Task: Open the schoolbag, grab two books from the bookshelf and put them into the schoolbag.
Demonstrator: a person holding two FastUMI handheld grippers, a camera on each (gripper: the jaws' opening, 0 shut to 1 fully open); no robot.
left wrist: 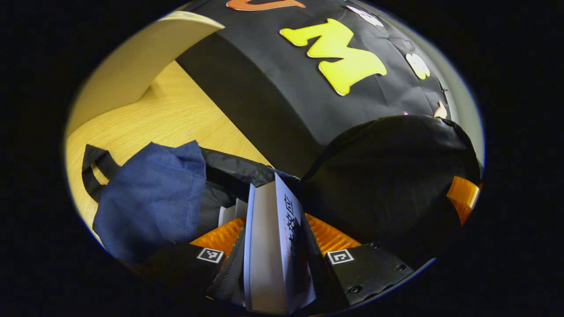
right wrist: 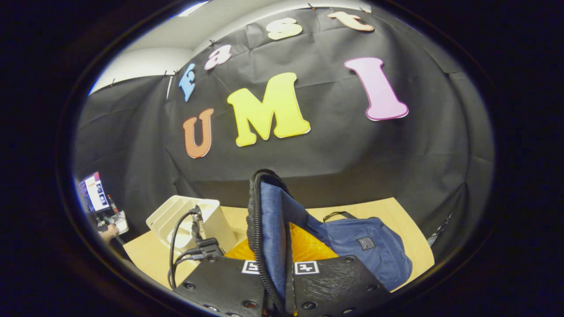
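My left gripper [left wrist: 275, 246] is shut on an upright book [left wrist: 264, 237] with white page edges and a printed cover. It holds the book over the dark mouth of the blue schoolbag [left wrist: 150, 202]. The white edge of another book [left wrist: 229, 213] shows inside the mouth. The black inner side of the bag's flap [left wrist: 387, 176] rises on the right. My right gripper [right wrist: 275, 253] is shut on that flap [right wrist: 271, 220], blue with a black zip edge, and holds it upright. The rest of the schoolbag [right wrist: 365, 246] lies on the table beyond it.
The wooden table [left wrist: 176, 119] carries a white bookshelf [right wrist: 189, 220] at the left, which curves overhead as a bookshelf [left wrist: 132, 66] in the left gripper view. Black cables [right wrist: 194, 246] run in front of it. A screen [right wrist: 92, 191] and a person's hand [right wrist: 108, 233] sit far left.
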